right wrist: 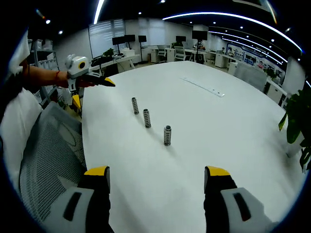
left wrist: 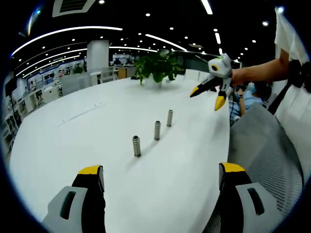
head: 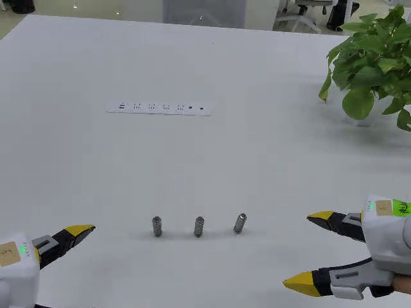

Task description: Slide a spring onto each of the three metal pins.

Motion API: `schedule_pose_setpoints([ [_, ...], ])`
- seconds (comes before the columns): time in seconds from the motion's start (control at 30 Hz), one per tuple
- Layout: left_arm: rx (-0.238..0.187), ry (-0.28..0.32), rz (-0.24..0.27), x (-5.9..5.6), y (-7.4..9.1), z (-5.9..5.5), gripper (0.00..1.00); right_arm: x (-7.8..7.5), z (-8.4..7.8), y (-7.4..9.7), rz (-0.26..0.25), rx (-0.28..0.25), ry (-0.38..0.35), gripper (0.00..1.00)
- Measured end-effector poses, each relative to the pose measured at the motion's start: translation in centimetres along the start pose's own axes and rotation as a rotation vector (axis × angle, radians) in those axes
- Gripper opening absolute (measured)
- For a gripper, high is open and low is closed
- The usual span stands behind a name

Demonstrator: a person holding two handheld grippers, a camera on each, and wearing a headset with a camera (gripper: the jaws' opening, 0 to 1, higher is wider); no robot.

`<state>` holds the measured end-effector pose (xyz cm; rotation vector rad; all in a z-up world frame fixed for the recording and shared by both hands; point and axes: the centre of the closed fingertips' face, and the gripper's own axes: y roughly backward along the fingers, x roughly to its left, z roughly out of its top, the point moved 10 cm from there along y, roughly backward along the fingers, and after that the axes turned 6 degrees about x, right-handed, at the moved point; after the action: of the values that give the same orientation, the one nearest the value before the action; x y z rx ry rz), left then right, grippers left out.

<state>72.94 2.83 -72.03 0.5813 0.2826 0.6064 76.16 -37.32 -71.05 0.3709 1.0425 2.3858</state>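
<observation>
Three metal pins stand in a row on the white table, each with a grey spring around it: the left pin [head: 157, 226], the middle pin [head: 199, 226] and the right pin [head: 240, 222], which leans slightly. In the left gripper view the same row runs from the nearest pin [left wrist: 136, 145] to the farthest pin [left wrist: 169, 118]; in the right gripper view the nearest pin [right wrist: 167, 135] stands ahead of the jaws. My left gripper [left wrist: 158, 177] is open and empty, left of the row. My right gripper [head: 314, 251] is open and empty, right of the row.
A white strip with dark markings [head: 158, 108] lies farther back on the table [head: 257, 141]. A potted green plant [head: 372, 61] stands at the back right. A grey mesh chair [right wrist: 48, 155] sits at the near table edge.
</observation>
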Motion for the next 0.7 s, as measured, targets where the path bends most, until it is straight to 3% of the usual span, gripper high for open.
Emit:
schedule_pose_setpoints([
  [0.23,-0.003,0.016,0.010,-0.5,0.2,-0.2,1.00,0.7,-1.0,0.2,-0.004,-0.025,-0.034,0.81],
  [0.7,-0.006,0.007,0.010,-1.2,0.6,0.2,1.00,1.2,-1.1,0.8,-0.019,-0.046,-0.044,0.81],
])
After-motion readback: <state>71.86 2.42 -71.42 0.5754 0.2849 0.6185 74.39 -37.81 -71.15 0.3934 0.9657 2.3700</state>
